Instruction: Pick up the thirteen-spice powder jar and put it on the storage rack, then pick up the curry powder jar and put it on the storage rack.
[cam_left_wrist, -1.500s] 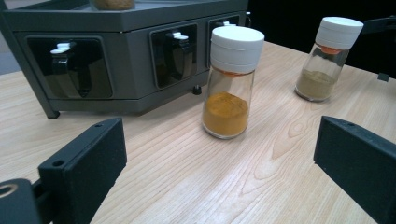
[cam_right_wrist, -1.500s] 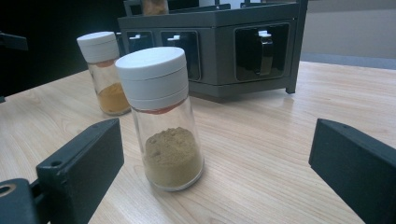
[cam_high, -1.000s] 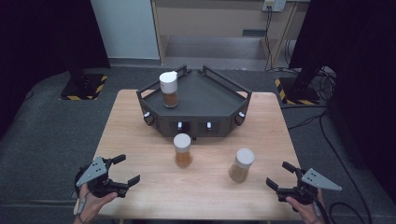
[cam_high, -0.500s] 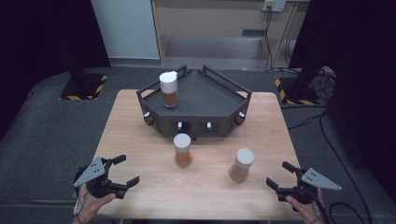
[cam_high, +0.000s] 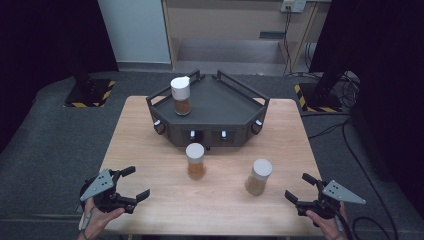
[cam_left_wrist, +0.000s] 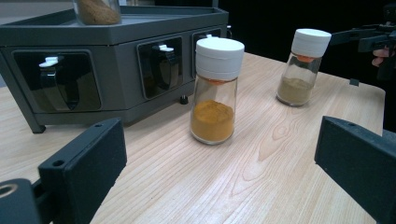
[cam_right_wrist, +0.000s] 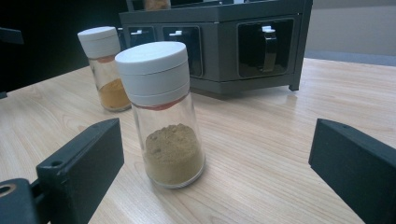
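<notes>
Clear jar (cam_right_wrist: 161, 114), white cap, holds tan powder, standing upright.

I think I am working in a lab or test room, not in a home. The small wooden table (cam_high: 150, 130) stands alone on grey carpet, and around the table I see dark curtains on both sides, black stands with yellow-black warning stripes on their base plates (cam_high: 90, 95) just beyond its far corners, and loose cables (cam_high: 345, 90) on the floor to its far right. Behind the table there is a plain white panel (cam_high: 134, 30) and a wall socket (cam_high: 293, 5) with wires hanging down.
</notes>
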